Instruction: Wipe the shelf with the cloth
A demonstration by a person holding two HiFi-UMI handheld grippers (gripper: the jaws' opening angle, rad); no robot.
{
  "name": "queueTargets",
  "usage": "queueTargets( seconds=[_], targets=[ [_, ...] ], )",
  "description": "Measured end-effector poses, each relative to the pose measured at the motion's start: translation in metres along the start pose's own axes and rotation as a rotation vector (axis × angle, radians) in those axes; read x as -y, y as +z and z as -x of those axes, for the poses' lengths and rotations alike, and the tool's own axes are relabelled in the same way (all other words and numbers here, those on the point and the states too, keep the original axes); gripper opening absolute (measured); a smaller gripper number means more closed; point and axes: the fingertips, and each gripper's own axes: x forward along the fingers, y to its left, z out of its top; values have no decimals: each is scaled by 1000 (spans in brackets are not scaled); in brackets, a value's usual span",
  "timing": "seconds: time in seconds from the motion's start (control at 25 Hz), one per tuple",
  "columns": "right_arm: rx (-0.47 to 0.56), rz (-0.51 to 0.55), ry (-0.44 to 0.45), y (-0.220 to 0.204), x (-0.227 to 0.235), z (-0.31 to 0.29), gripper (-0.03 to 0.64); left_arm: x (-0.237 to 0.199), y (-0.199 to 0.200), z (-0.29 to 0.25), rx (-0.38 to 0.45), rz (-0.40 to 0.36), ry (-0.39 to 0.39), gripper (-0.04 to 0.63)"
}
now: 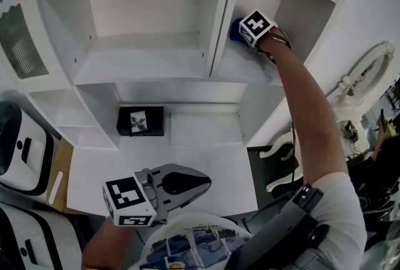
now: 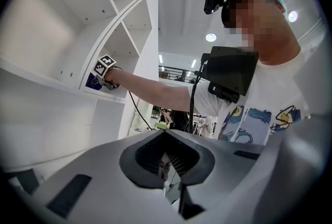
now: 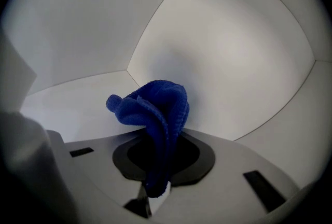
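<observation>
The blue cloth [image 3: 155, 106] is bunched up and pinched in my right gripper [image 3: 155, 158], which is shut on it. It hangs just above the white shelf board [image 3: 78, 98], near the back corner of the compartment. In the head view the right gripper [image 1: 250, 34] reaches deep into the upper right compartment of the shelf [image 1: 247, 69], with the cloth [image 1: 235, 29] showing beside its marker cube. My left gripper [image 1: 199, 182] stays low, close to my body, shut on nothing. From the left gripper [image 2: 168, 158] view, the right gripper [image 2: 106, 70] and cloth [image 2: 92, 81] appear far off.
A vertical divider [image 1: 222, 12] separates the right compartment from a wider middle one [image 1: 140, 62]. A black box [image 1: 140, 120] with a white label sits on the lower shelf. White and black devices [image 1: 22, 150] stand at the left; a white ring-shaped object [image 1: 369, 69] is at the right.
</observation>
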Motion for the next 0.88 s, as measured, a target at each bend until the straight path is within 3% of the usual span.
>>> queueTargets(
  seconds=[0.12,0.32,0.6,0.88],
  targets=[
    [-9,-5,-26,-4,6,3,64,2,1,-1,6,-1,-5,12],
    [85,-40,10,9,0,20,64,6,2,1,6,-6,-5,11],
    [217,-32,128,44,-42,52,63,13,0,-3,6,-14,-16,11],
    [312,-108,291,76,-86,67,63,18,-1,0,18,-12,-8,11]
  ],
)
